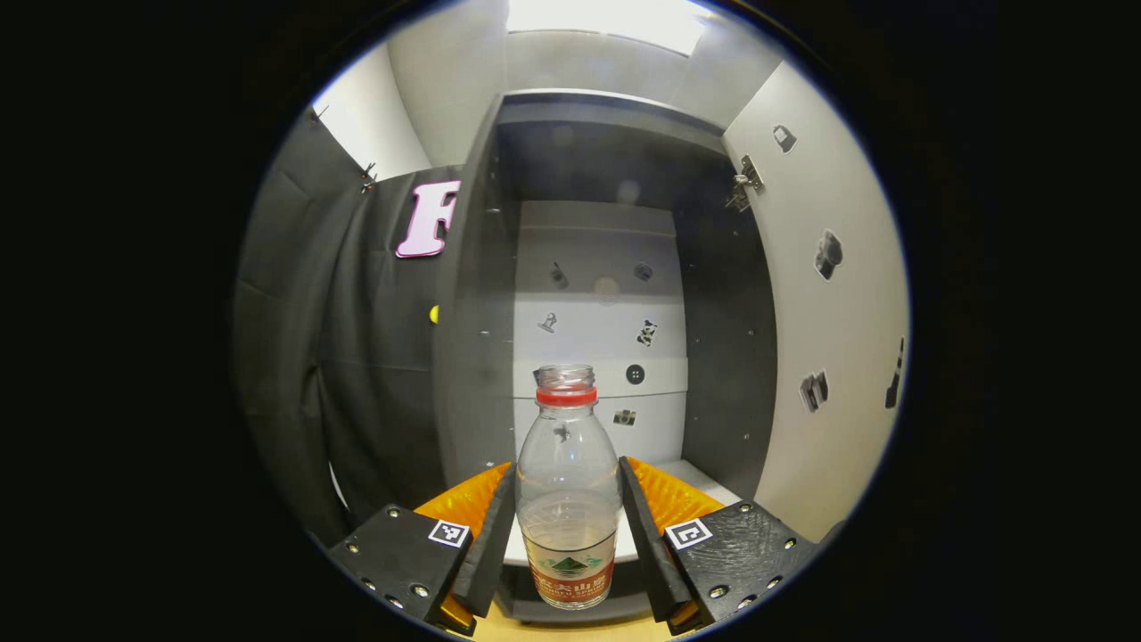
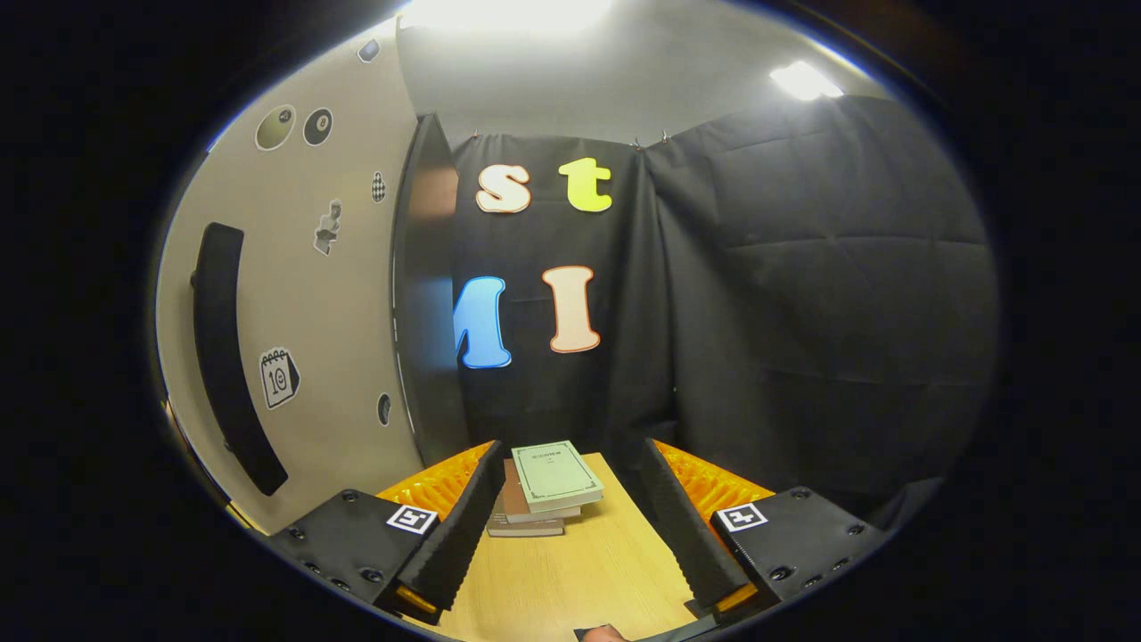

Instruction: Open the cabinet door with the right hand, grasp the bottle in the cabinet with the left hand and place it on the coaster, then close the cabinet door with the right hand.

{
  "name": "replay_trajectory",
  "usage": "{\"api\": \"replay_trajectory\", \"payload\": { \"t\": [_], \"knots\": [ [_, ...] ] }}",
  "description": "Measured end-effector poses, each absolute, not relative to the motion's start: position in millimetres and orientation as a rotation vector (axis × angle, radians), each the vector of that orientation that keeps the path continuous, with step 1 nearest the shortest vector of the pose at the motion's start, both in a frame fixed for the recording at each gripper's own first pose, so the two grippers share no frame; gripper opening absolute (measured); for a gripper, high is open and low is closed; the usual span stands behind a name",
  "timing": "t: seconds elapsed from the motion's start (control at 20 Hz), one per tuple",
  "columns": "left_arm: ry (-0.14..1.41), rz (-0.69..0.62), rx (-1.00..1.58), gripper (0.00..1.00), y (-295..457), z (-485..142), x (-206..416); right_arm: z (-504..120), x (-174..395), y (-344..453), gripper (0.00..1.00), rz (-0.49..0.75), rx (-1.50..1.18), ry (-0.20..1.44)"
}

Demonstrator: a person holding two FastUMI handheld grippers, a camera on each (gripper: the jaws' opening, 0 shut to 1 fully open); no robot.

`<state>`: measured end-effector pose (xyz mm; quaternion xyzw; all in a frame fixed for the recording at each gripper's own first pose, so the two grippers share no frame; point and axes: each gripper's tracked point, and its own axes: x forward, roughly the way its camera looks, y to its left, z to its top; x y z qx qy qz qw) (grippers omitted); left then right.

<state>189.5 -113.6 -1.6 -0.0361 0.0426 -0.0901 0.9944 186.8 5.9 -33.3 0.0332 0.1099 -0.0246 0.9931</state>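
1. In the left gripper view, the left hand-held gripper (image 1: pixel 568 526) is clamping the bottle (image 1: pixel 568 499), with one finger pressing on each side of its lower body.
2. The bottle is standing upright between those fingers, capless, with a red ring around its neck, a little water in the bottom and a label near its base.
3. The bottle is sitting at the front edge of the cabinet (image 1: pixel 624 294), just in front of the pale floor inside; whether its base is touching anything cannot be told.
4. The cabinet door (image 1: pixel 829 294) is standing open at the right of that view, with its hinge (image 1: pixel 744 183) showing near the top and small stickers on its inner face.
5. In the right gripper view, the right hand-held gripper (image 2: pixel 566 526) is hanging with its fingers apart, gripping nothing.
6. That gripper is hovering over the wooden tabletop (image 2: pixel 579 580), facing a stack of books (image 2: pixel 544 490) lying near the far edge.
7. The pale door face with its long dark handle (image 2: pixel 227 357) is lying to the left in that view, well apart from the fingers.
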Motion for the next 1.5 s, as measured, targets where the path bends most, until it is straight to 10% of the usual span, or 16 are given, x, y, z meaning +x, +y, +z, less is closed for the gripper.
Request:
{"api": "replay_trajectory", "payload": {
  "t": [1.5],
  "knots": [
    [0.253, 0.010, -0.121, 0.63, -34, -259, -1, -91, 183, 21, 0.98, 0.044, 0.009, 0.306]
  ]
}}
